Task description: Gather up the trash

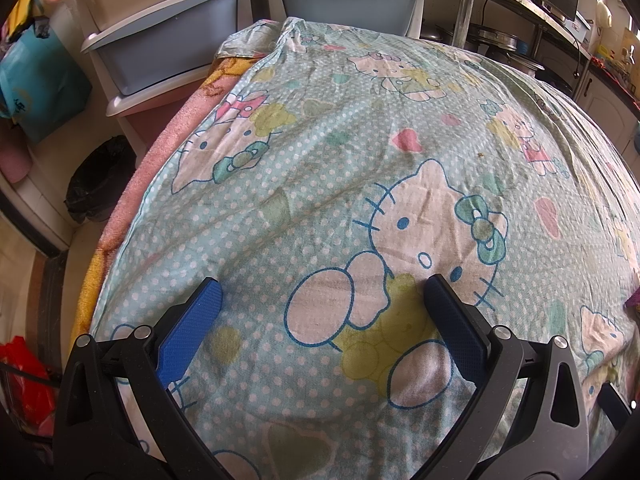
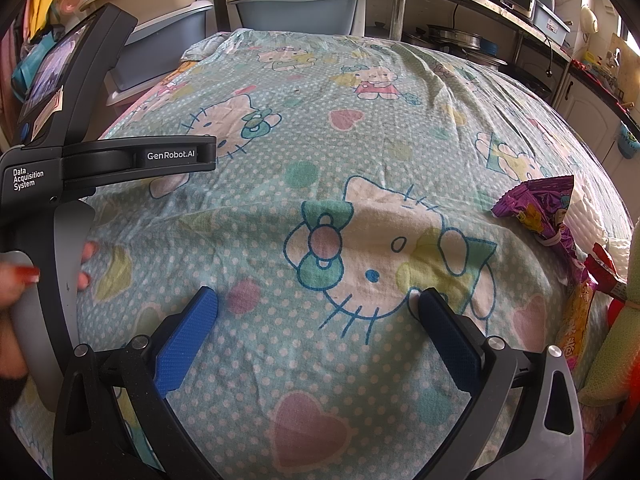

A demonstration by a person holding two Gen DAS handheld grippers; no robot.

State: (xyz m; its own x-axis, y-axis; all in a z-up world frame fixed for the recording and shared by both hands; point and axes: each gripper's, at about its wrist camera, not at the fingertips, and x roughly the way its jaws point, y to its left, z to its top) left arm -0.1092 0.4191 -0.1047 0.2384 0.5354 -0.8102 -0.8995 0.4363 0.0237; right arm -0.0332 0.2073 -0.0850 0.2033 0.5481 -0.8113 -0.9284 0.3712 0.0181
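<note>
A crumpled purple snack wrapper (image 2: 538,208) lies on the cartoon-cat cloth (image 2: 320,120) at the right edge of the right wrist view. Below it lie an orange wrapper (image 2: 576,320) and a red one (image 2: 604,268). My right gripper (image 2: 316,300) hovers open over the cloth, well left of these wrappers, nothing between its blue pads. My left gripper (image 1: 322,288) is open too, above the same cloth (image 1: 340,140). A sliver of the purple wrapper (image 1: 634,300) shows at the right rim of the left wrist view. A black-lined waste bin (image 1: 98,184) stands on the floor left of the table.
The left gripper's body (image 2: 80,152), held by a hand (image 2: 24,280), fills the left side of the right wrist view. Stacked plastic drawers (image 1: 160,52) stand behind the table, kitchen shelves with pots (image 2: 460,36) at back right. A red bag (image 1: 24,376) sits low left, a green object (image 2: 616,340) at right.
</note>
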